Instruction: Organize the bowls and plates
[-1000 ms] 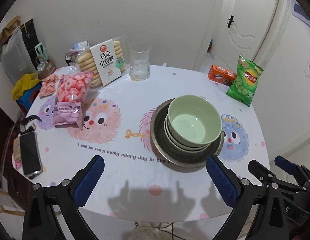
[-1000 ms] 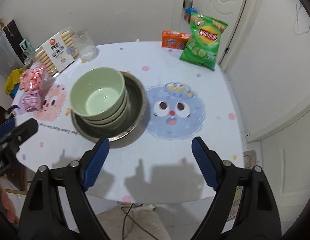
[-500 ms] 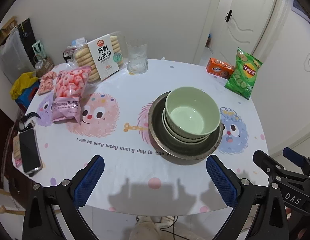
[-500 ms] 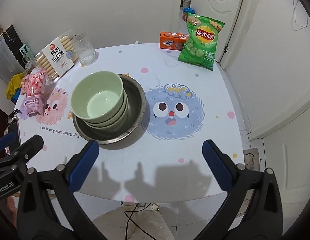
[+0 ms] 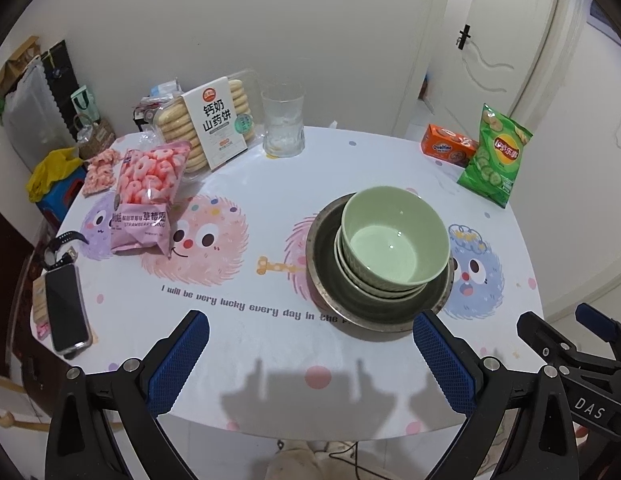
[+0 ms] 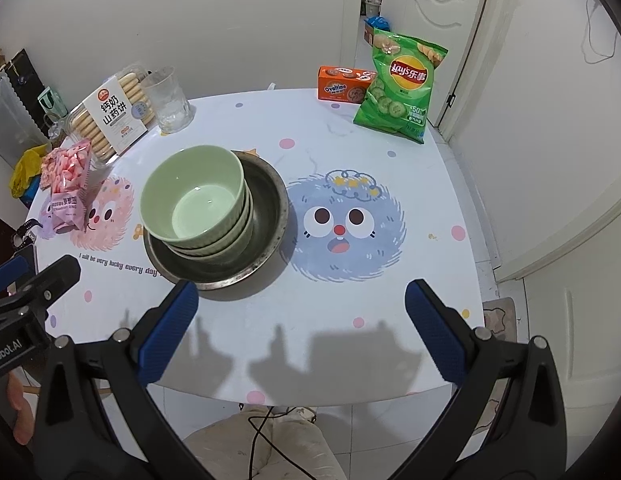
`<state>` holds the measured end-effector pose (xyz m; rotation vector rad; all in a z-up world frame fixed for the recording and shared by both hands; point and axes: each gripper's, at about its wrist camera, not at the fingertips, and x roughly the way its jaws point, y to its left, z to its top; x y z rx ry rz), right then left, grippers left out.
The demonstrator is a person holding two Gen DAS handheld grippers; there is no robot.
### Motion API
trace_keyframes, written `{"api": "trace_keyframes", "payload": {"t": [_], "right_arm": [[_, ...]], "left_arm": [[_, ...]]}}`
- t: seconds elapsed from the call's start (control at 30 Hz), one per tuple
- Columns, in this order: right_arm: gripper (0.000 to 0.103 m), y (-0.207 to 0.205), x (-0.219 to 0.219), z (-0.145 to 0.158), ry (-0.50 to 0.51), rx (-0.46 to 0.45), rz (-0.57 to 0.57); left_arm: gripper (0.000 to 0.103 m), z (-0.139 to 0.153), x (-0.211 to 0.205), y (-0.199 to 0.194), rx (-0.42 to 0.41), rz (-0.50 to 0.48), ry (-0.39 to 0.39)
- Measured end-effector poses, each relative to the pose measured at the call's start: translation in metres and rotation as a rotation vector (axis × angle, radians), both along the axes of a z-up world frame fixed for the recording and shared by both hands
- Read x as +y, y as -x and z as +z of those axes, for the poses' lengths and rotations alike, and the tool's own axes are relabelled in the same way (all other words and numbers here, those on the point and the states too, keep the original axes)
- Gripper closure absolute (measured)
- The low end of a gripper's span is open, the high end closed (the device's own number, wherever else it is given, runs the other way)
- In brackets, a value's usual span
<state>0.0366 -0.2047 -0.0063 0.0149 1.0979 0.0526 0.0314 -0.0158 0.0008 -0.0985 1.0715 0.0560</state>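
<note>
A stack of pale green bowls [image 5: 394,240] [image 6: 196,202] sits nested in a wide metal dish [image 5: 330,288] [image 6: 270,208] on the round table. My left gripper [image 5: 310,344] hangs open above the table's near edge, short of the dish, with nothing between its blue pads. My right gripper [image 6: 302,312] is also open and empty, its left fingertip close to the dish's near rim. Each gripper shows at the edge of the other's view.
On the white cartoon tablecloth [image 5: 238,320] lie a pink snack bag [image 5: 148,196], a biscuit pack [image 5: 216,124], a glass [image 5: 283,124], an orange box [image 6: 342,84], a green crisp bag [image 6: 402,88] and a phone [image 5: 66,312]. A door [image 6: 422,8] stands behind.
Both grippers have drawn back from the dish, so the table looks farther off. The right gripper's jaws have spread wider. The bowls and dish have not moved.
</note>
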Motion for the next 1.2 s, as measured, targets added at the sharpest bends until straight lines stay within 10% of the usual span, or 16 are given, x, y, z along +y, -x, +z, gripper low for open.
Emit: {"api": "trace_keyframes", "payload": {"t": [1.2], "right_arm": [[0.000,-0.0087,0.0021,0.0012,0.017,-0.001,0.001]], "left_arm": [[0.000,-0.0073,-0.0017,-0.0091,0.030,-0.019,-0.004]]}}
